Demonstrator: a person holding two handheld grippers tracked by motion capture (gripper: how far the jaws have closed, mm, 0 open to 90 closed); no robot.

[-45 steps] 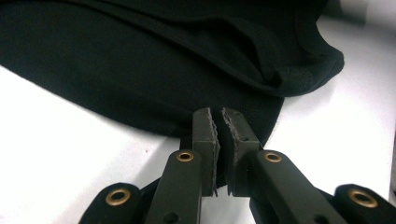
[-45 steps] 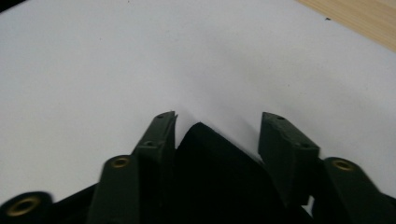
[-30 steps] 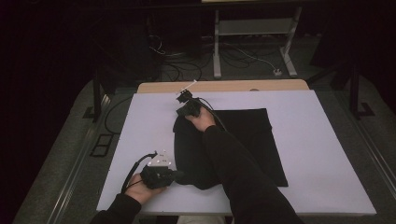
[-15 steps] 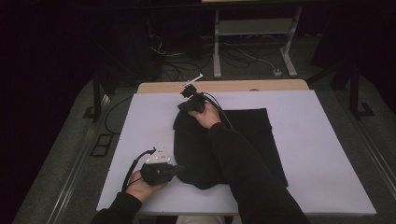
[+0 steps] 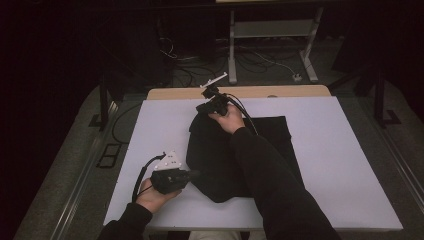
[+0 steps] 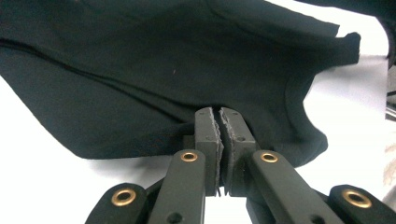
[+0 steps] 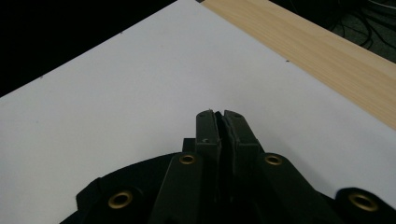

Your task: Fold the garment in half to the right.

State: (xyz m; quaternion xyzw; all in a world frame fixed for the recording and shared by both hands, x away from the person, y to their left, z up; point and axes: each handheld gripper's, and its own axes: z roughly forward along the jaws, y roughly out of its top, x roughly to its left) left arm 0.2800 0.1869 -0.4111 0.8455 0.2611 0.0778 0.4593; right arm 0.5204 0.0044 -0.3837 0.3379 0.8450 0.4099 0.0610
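Left gripper (image 5: pixel 192 175) is sitting nearest the table's front edge, jaws clamped on the near left hem of the black garment (image 5: pixel 220 155); the left gripper view shows the pads (image 6: pixel 208 133) pressed together with dark cloth pinched at their tips. Left hand (image 5: pixel 152 195) is gripping the tool's body, grey three-cornered plate (image 5: pixel 169 161) on top, cable (image 5: pixel 140 177) looping off to the side. Garment is lying spread across the middle of the white table top (image 5: pixel 340 165), partly under the person's right sleeve (image 5: pixel 270 175). Farther out, right gripper (image 5: pixel 212 102) is holding the garment's far edge, jaws closed; in the right gripper view a black fold (image 7: pixel 140 177) is bunching under the tool, and whether cloth is actually between those pads is unclear. Beyond, a wooden strip (image 5: pixel 260 91) is bordering the far side.
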